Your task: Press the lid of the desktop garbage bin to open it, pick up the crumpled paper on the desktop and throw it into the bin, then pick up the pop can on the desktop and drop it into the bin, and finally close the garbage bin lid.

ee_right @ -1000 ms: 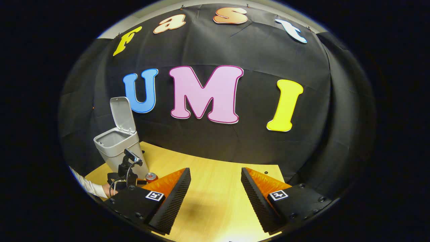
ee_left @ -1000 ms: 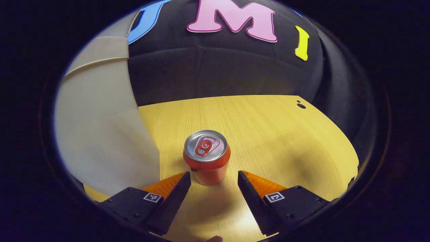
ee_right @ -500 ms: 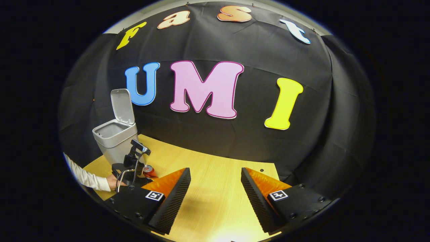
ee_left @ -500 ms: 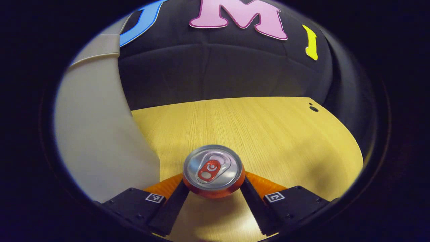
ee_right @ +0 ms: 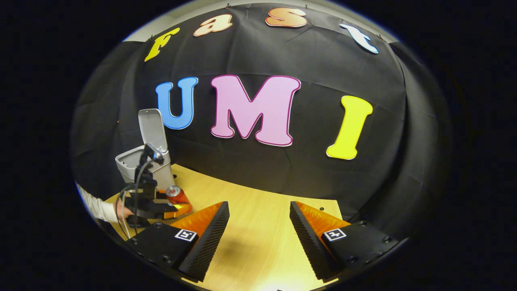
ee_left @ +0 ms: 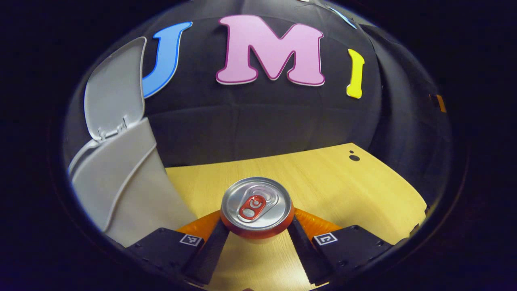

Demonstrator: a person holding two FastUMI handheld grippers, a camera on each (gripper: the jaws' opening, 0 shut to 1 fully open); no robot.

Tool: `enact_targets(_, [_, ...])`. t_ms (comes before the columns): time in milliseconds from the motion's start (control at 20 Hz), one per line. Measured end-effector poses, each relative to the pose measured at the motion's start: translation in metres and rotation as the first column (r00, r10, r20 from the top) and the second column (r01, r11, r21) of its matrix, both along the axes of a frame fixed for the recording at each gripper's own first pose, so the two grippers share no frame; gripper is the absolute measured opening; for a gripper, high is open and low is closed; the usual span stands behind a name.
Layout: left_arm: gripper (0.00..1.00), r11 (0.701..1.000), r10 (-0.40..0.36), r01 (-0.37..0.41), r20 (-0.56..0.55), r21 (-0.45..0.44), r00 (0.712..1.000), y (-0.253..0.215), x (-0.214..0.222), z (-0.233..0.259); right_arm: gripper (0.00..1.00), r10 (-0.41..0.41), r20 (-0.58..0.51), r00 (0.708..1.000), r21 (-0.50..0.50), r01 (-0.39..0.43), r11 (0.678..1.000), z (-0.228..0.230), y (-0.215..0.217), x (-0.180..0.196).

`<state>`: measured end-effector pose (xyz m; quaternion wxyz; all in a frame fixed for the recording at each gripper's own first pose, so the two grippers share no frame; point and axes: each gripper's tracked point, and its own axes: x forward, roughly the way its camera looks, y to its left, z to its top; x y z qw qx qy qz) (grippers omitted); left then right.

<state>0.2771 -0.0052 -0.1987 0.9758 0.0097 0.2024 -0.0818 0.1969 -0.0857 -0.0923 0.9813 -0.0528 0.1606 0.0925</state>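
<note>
A red pop can (ee_left: 257,209) with a silver top stands upright between both fingers of my left gripper (ee_left: 257,238), which is shut on it and holds it a little above the wooden table (ee_left: 331,186). The grey garbage bin (ee_left: 121,186) rises close on the left, its lid (ee_left: 115,87) tipped up and open. From the right gripper view, the bin (ee_right: 141,165) stands far left with its lid (ee_right: 152,128) up, and the left gripper (ee_right: 177,209) holds the can (ee_right: 176,194) in front of it. My right gripper (ee_right: 258,226) hangs open over the table with nothing in it.
A person's hand and pale sleeve (ee_right: 99,208) hold the left gripper at the far left. The table's far edge meets the black cloth wall. A small dark hole (ee_left: 354,157) marks the table's back right corner.
My left gripper moved forward around the can, shut on it, then lifted it and tilted up, so the bin's open lid came into sight. The right gripper stayed open, barely moving.
</note>
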Motion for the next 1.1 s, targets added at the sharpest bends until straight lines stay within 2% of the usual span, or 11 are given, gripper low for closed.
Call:
enact_targets(200, [0.84, 0.992, 0.051, -0.043, 0.063, -0.117, 0.997, 0.014, -0.005, 0.086, 0.97, 0.031, 0.022, 0.999, 0.022, -0.032, 0.999, 0.005, 0.005, 0.003])
enact_targets(350, [0.84, 0.993, 0.089, -0.079, 0.127, -0.082, 0.988, 0.047, -0.010, 0.145, 0.97, 0.041, 0.028, 0.999, 0.045, -0.042, 0.998, 0.001, 0.007, 0.005])
enact_targets(500, [0.84, 0.989, 0.140, -0.131, 0.141, -0.067, 0.980, 0.078, -0.019, 0.175, 0.97, 0.044, 0.024, 0.999, 0.077, -0.046, 0.996, -0.002, 0.009, 0.006])
enact_targets(650, [0.84, 0.977, 0.212, -0.213, 0.159, -0.010, 0.964, 0.119, -0.024, 0.180, 0.97, 0.047, 0.030, 0.998, 0.081, -0.050, 0.995, -0.003, 0.006, 0.003])
enact_targets(800, [0.84, 0.950, 0.304, -0.310, 0.136, 0.022, 0.943, 0.163, -0.032, 0.173, 0.97, 0.046, 0.027, 0.999, 0.089, -0.048, 0.995, -0.004, 0.003, 0.001])
enact_targets(900, [0.84, 0.936, 0.349, -0.351, 0.079, 0.021, 0.934, 0.180, -0.034, 0.154, 0.97, 0.045, 0.024, 0.999, 0.102, -0.047, 0.994, -0.004, 0.003, -0.001])
enact_targets(1100, [0.87, 0.922, 0.386, -0.387, -0.043, -0.023, 0.922, 0.191, -0.035, 0.113, 0.97, 0.052, 0.028, 0.998, 0.101, -0.055, 0.993, -0.003, 0.006, -0.004])
